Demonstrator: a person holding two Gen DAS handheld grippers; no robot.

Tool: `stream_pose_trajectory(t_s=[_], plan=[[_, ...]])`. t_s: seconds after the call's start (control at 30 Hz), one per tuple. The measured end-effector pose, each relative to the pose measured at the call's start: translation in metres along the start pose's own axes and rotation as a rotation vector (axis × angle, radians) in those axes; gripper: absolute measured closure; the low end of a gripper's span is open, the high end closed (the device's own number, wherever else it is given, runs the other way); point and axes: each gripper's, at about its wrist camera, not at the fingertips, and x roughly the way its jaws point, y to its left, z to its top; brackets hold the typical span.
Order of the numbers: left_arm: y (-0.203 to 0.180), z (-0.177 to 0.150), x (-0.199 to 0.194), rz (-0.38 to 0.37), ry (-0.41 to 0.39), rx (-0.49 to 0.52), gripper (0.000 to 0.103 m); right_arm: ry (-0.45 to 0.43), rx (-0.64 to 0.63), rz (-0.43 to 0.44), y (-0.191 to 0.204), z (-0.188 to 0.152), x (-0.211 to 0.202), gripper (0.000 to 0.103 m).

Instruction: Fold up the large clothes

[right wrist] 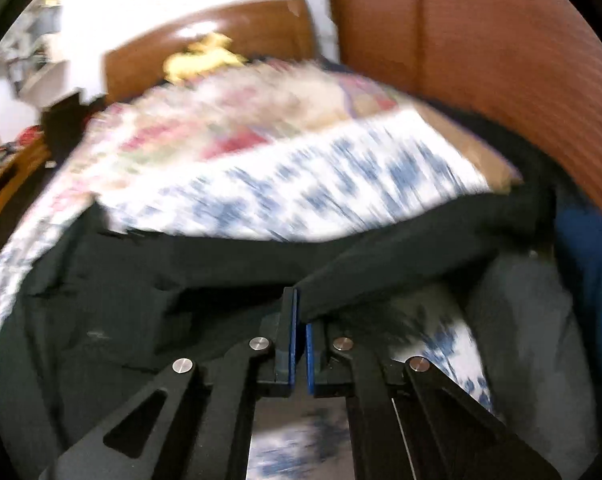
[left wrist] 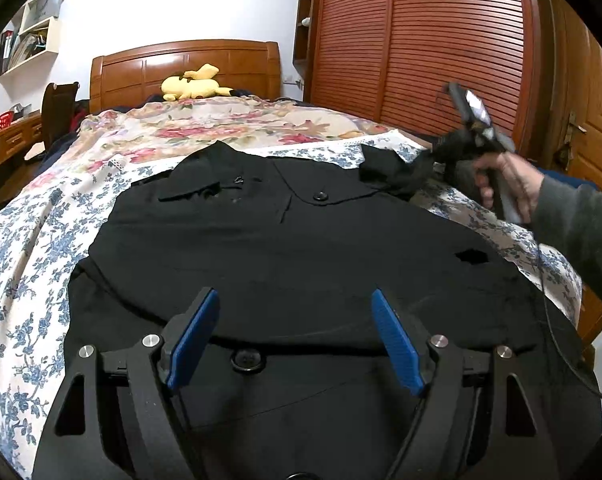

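On the bed, right tongs (right wrist: 301, 312) pinch the black shirt's (left wrist: 285, 240) sleeve — left tongs (left wrist: 293, 340) gape above its hem.

Black shirt (left wrist: 285, 240) on blue-and-white floral sheet (left wrist: 29, 240); blue pads (left wrist: 193, 336); yellow plush toy (left wrist: 193, 84).

Big black buttoned garment (left wrist: 285, 248) lies flat on flowery bed sheet (left wrist: 33, 240). Bare sheet left of garment, room to pass there. More bare flowered cover beyond collar. Yellow soft plush toy (left wrist: 193, 85) and shiny wooden headboard (left wrist: 185, 68) block far end. Tall slatted brown wooden wardrobe (left wrist: 417, 40) stands close on right, little room that side. Person's hand (left wrist: 509, 184) with right gripper (right wrist: 301, 312) and thin black cable (left wrist: 557, 320) fill right edge. Wooden desk (left wrist: 9, 140) left, apart from bed.
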Motion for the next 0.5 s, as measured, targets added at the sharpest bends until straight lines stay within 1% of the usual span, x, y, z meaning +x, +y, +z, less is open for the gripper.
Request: stream_pose_trajectory(t_s=[0.1, 0.13, 0.23, 0.3, 0.37, 0.43, 0.47, 0.5], plan=[[0.0, 0.0, 0.0, -0.001, 0.003, -0.003, 0.024, -0.093, -0.127, 0.093, 0.044, 0.003, -0.042, 0.1], [0.001, 0.0, 0.0, 0.0, 0.003, -0.005, 0.024, -0.115, -0.168, 0.139, 0.062, 0.001, -0.057, 0.1], [0.001, 0.0, -0.001, 0.003, 0.002, -0.007, 0.024, -0.125, -0.291, 0.287, 0.112, -0.018, -0.092, 0.1], [0.001, -0.001, -0.001, 0.003, 0.002, -0.005, 0.024, -0.089, -0.37, 0.348, 0.142, -0.038, -0.103, 0.1], [0.001, -0.001, -0.001, 0.005, 0.002, -0.004, 0.024, -0.03, -0.41, 0.359, 0.163, -0.058, -0.104, 0.097], [0.0, -0.001, -0.001, 0.006, 0.001, -0.002, 0.024, 0.026, -0.415, 0.356, 0.171, -0.069, -0.097, 0.085], [0.0, -0.001, -0.001, 0.005, 0.0, -0.002, 0.024, 0.048, -0.417, 0.357, 0.173, -0.076, -0.094, 0.081], [0.0, -0.001, -0.002, 0.004, -0.001, -0.002, 0.024, 0.06, -0.423, 0.36, 0.173, -0.077, -0.091, 0.075]])
